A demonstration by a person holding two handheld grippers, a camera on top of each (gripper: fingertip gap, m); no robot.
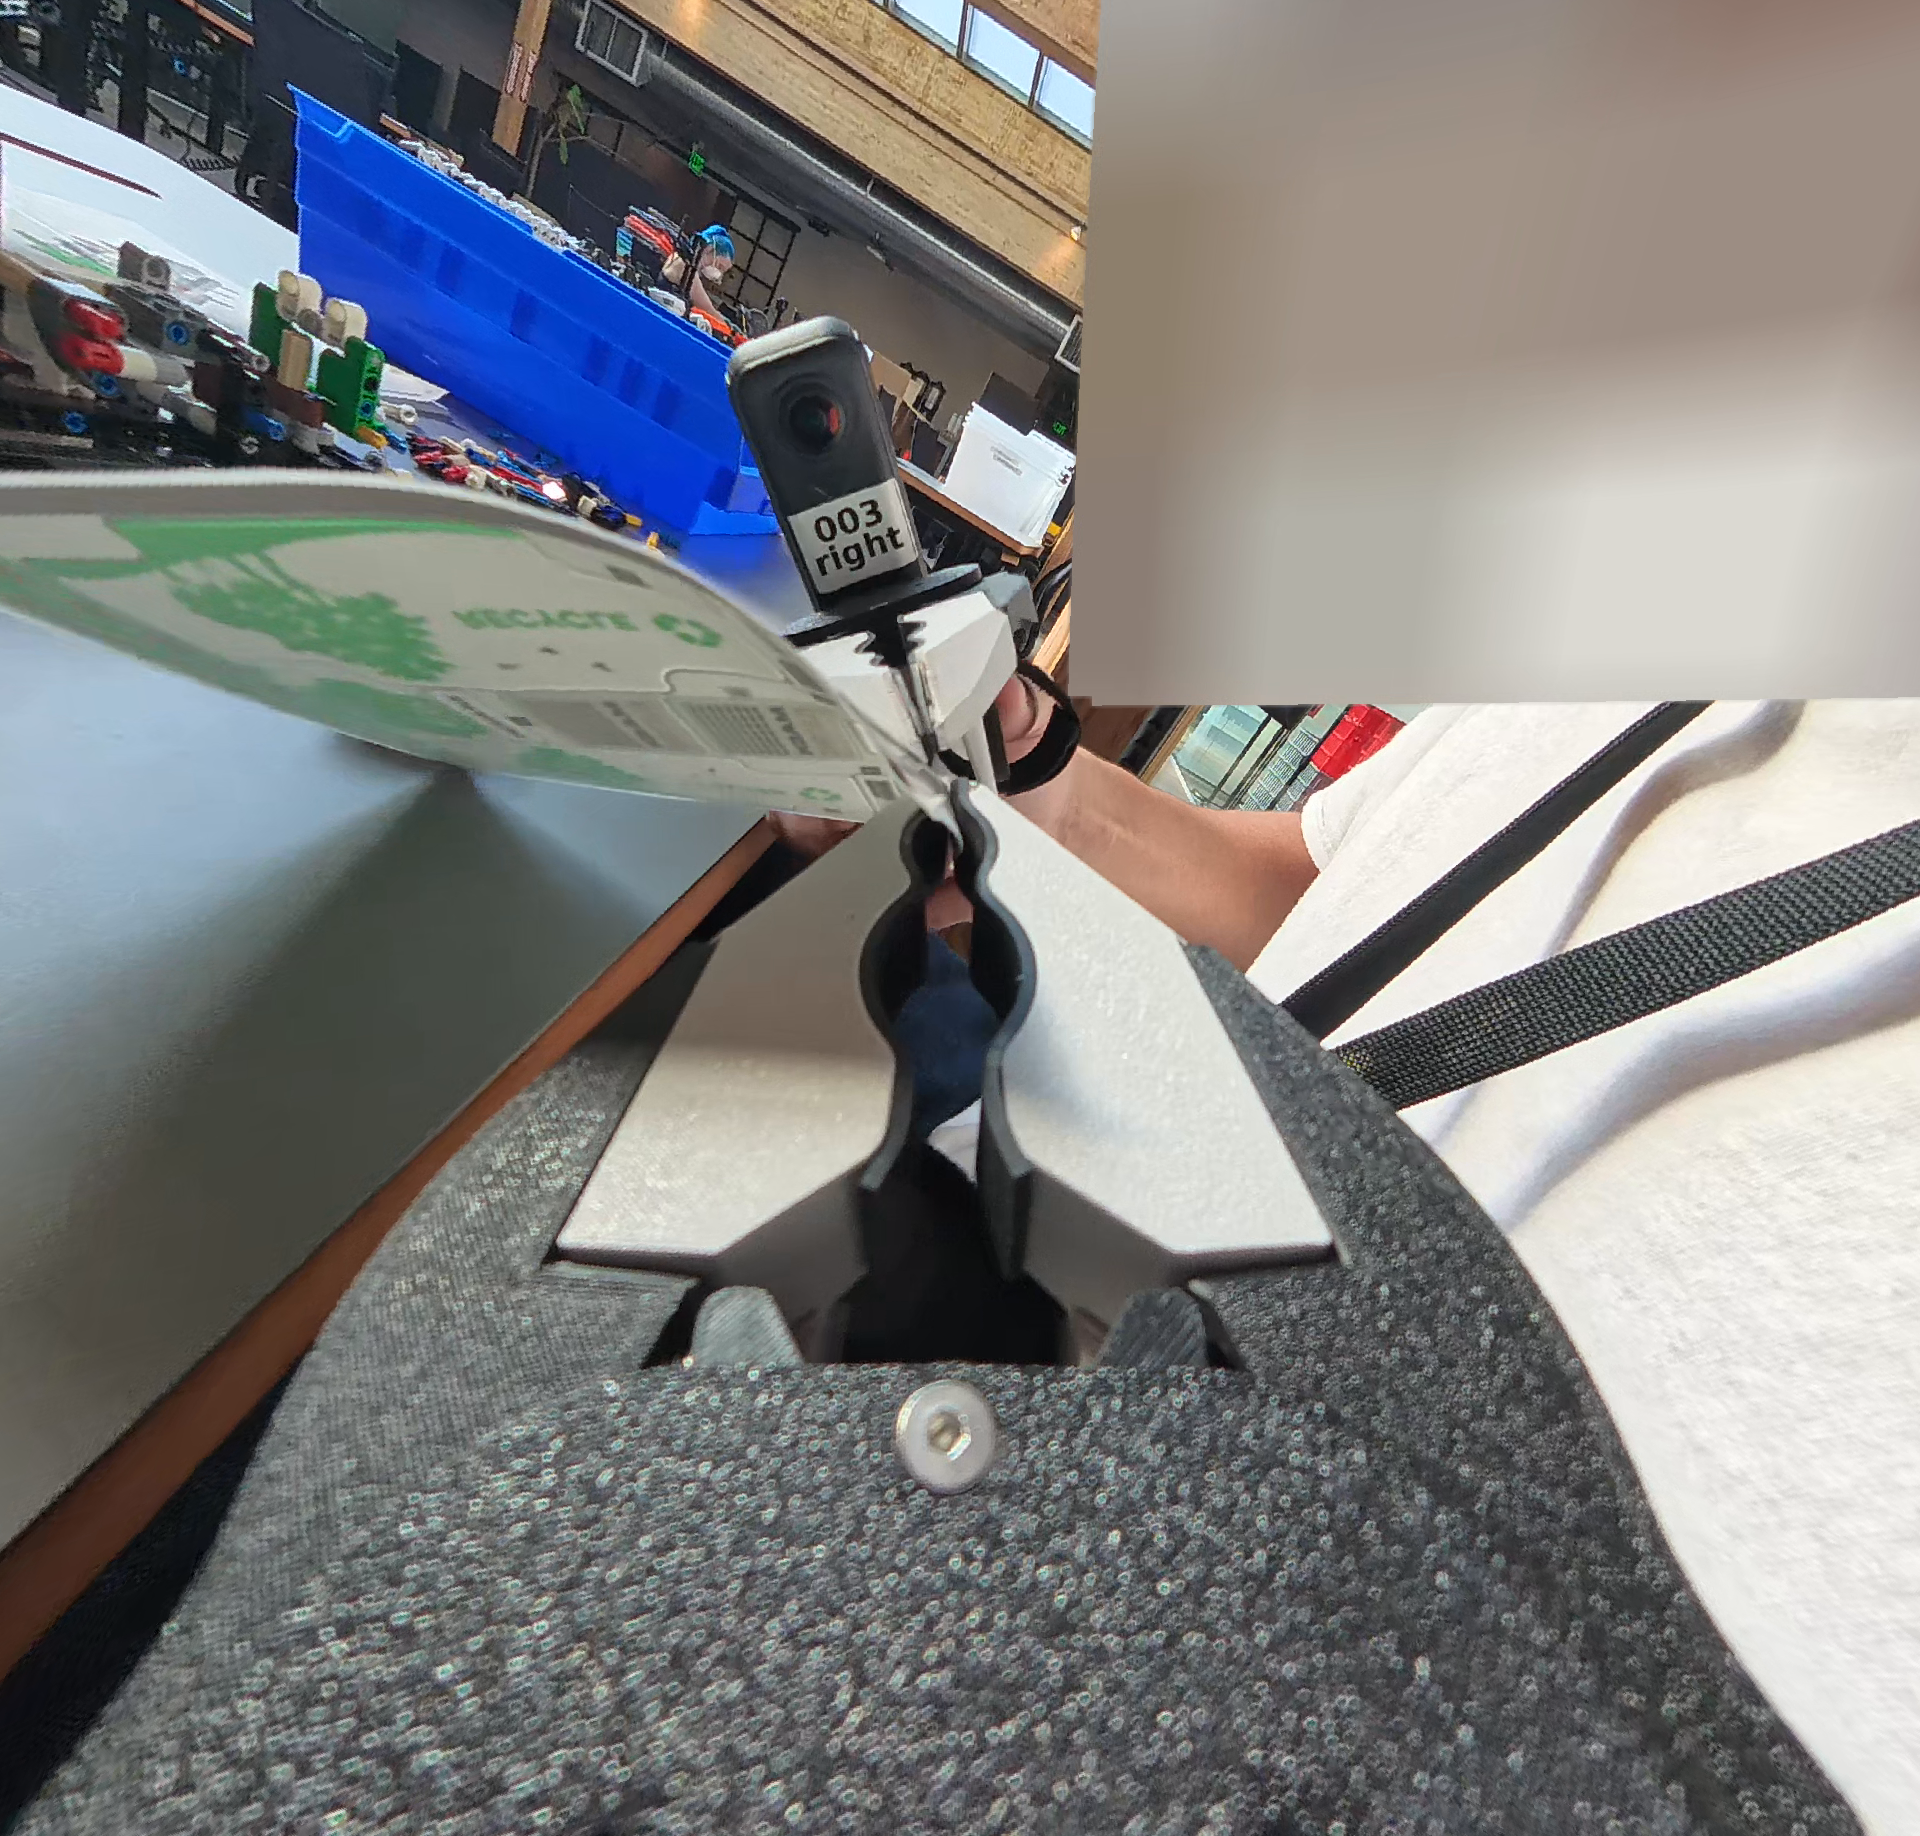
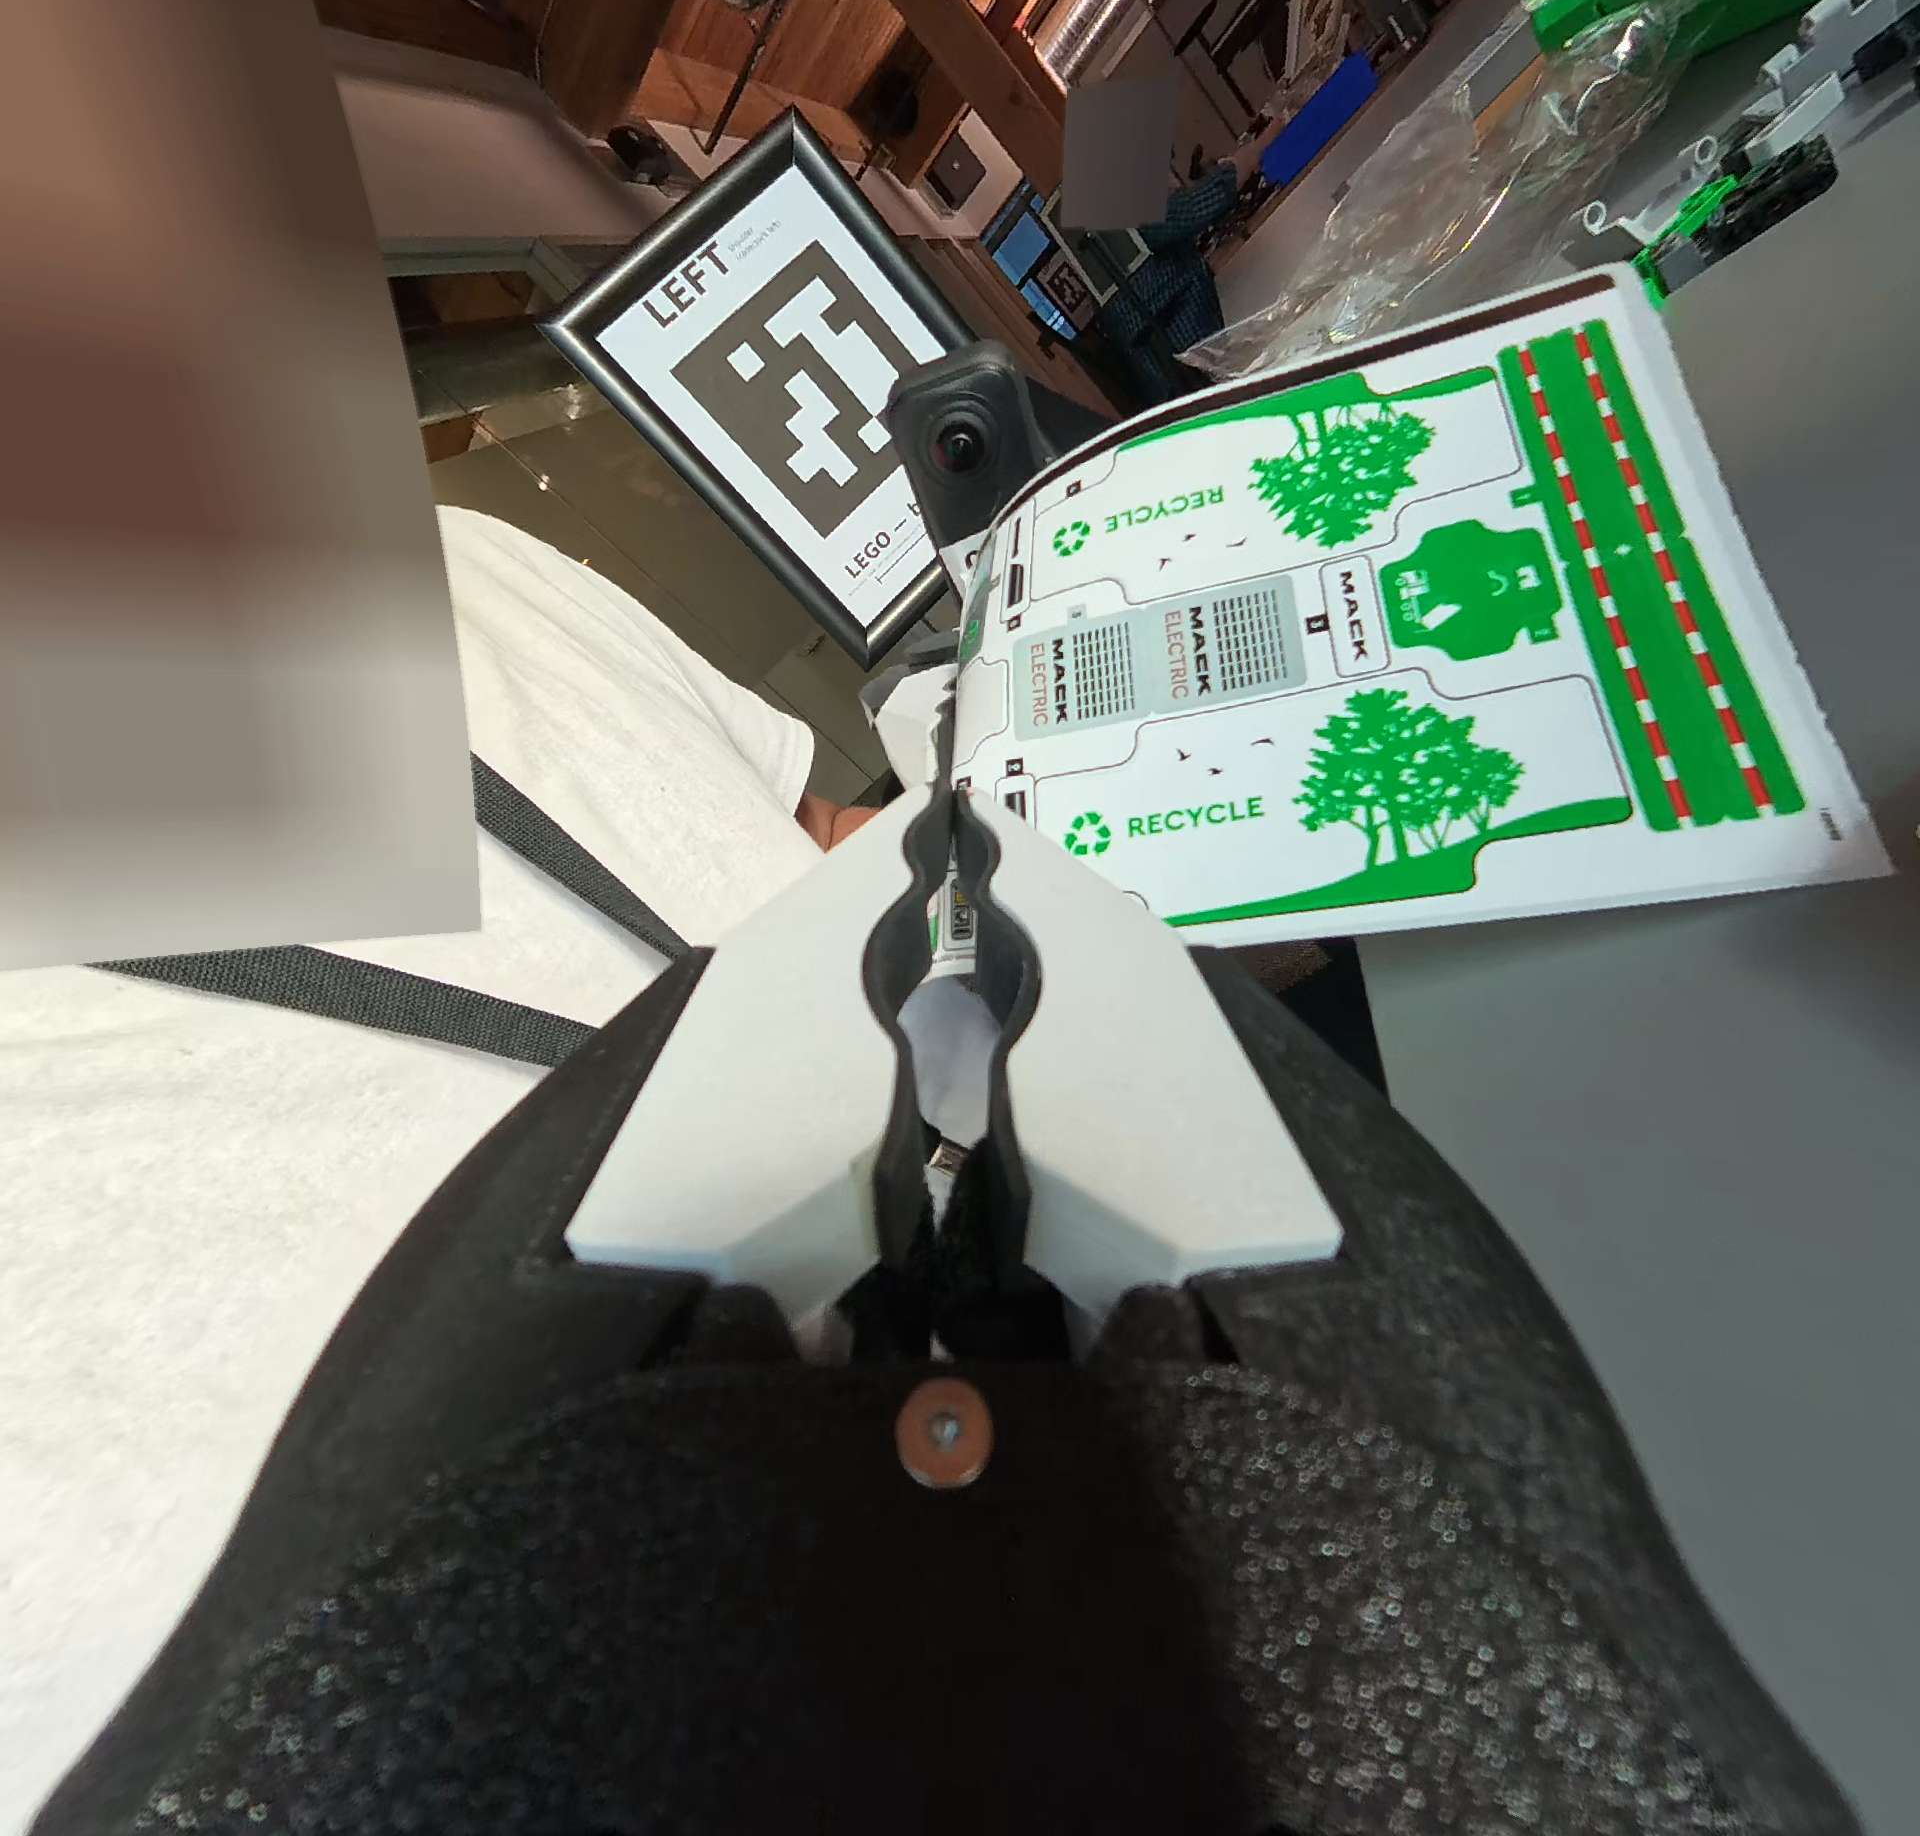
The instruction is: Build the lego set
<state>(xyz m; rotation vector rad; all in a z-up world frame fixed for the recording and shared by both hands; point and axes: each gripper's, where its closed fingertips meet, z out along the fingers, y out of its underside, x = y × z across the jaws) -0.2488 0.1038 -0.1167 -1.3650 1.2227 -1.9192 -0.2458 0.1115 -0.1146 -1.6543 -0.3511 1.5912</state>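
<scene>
White and green, the sticker sheet [image 2: 1455,664] hangs between my two grippers above the grey table [image 1: 260,955], near its wooden edge. On the left, my left gripper [image 1: 951,815] is closed tight on one corner of the sheet, the paper pinched between its dark pads. On the right, my right gripper [image 2: 954,810] is likewise clamped shut on the same short edge, the sheet curling away from it. Beyond stand a brick model [image 1: 208,352], a blue bin [image 1: 499,311] and a framed marker sign [image 2: 748,384].
</scene>
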